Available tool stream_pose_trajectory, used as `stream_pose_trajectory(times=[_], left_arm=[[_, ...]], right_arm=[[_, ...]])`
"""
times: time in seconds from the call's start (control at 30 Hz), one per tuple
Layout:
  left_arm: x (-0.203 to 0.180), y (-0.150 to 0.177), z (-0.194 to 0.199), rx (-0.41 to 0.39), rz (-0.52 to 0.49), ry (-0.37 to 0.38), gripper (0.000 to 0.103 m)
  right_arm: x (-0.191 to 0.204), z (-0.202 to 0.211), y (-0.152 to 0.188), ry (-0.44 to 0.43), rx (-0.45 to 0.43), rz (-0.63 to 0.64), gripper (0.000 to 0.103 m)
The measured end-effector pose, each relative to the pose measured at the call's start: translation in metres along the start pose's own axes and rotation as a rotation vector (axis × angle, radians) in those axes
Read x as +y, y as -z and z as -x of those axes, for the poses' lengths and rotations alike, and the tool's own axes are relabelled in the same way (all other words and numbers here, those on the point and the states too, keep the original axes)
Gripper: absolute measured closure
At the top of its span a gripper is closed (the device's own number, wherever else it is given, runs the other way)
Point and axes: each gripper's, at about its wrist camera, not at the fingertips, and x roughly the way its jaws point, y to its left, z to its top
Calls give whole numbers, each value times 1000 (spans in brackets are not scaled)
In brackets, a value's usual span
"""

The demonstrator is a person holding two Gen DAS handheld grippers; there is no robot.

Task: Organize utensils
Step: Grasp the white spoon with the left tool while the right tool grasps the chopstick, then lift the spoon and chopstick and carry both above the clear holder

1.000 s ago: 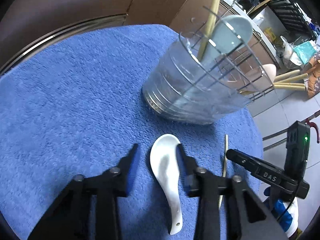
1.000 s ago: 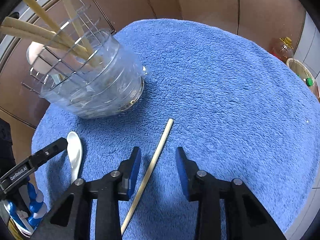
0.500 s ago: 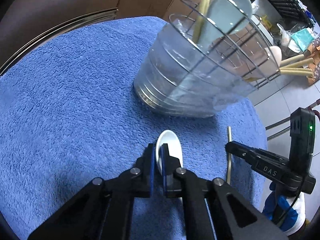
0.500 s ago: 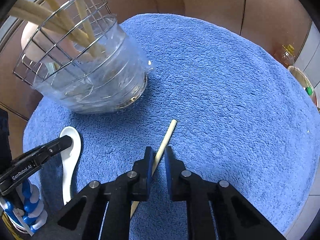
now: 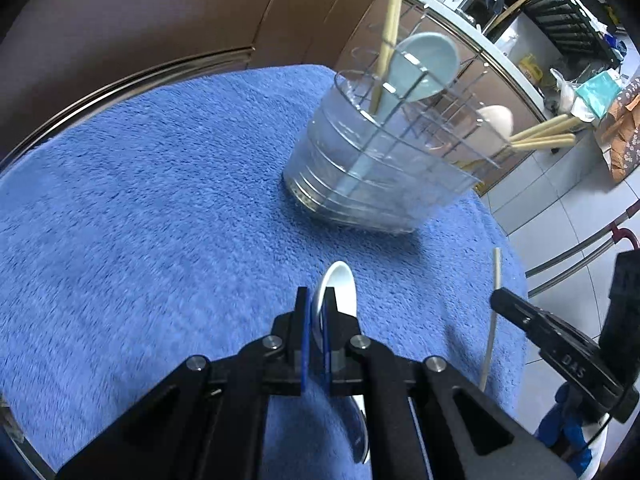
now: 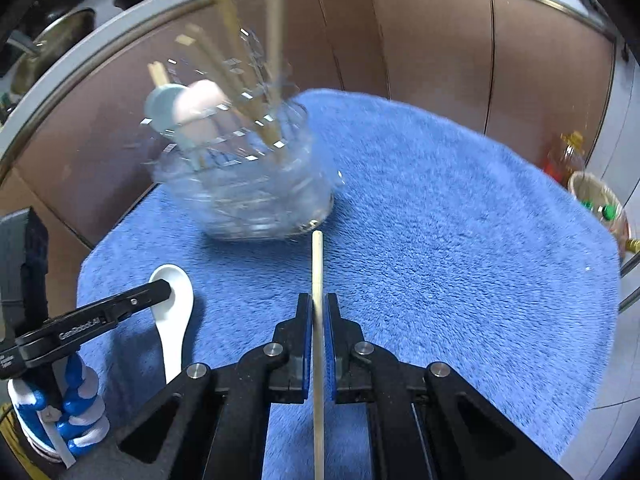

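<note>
— On the blue towel (image 5: 160, 208), where does the white spoon (image 5: 340, 288) sit?
— Between the pads of the left gripper (image 5: 316, 320), which is clamped on the bowl's edge — its handle runs back under the fingers.
— And the chopstick (image 6: 317, 280)?
— Pinched in the right gripper (image 6: 318, 320), pointing ahead toward the clear utensil holder (image 6: 248, 196), its tip just short of the base.
— What does the holder carry?
— More chopsticks, a pale blue spoon (image 5: 420, 68) and a pinkish one.

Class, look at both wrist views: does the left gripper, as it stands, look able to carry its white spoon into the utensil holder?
Probably yes. The left gripper is shut on the white spoon, and only bare blue towel lies between it and the utensil holder, whose open wire top shows free slots.
</note>
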Motion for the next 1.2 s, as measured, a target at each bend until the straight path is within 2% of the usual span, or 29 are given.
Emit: stream_pose_trajectory(times=[0.27, 0.53, 1.0, 1.2], left_arm=[[-4, 14, 37, -51, -2, -13, 99], [-8, 24, 75, -93, -23, -19, 99], [-21, 40, 110, -162, -39, -40, 99], [-30, 36, 129, -226, -70, -59, 99]], right_arm=[[18, 51, 22, 0, -102, 62, 97], [35, 82, 30, 3, -189, 120, 97], [52, 126, 44, -9, -300, 162, 97], [57, 137, 37, -36, -341, 172, 97]])
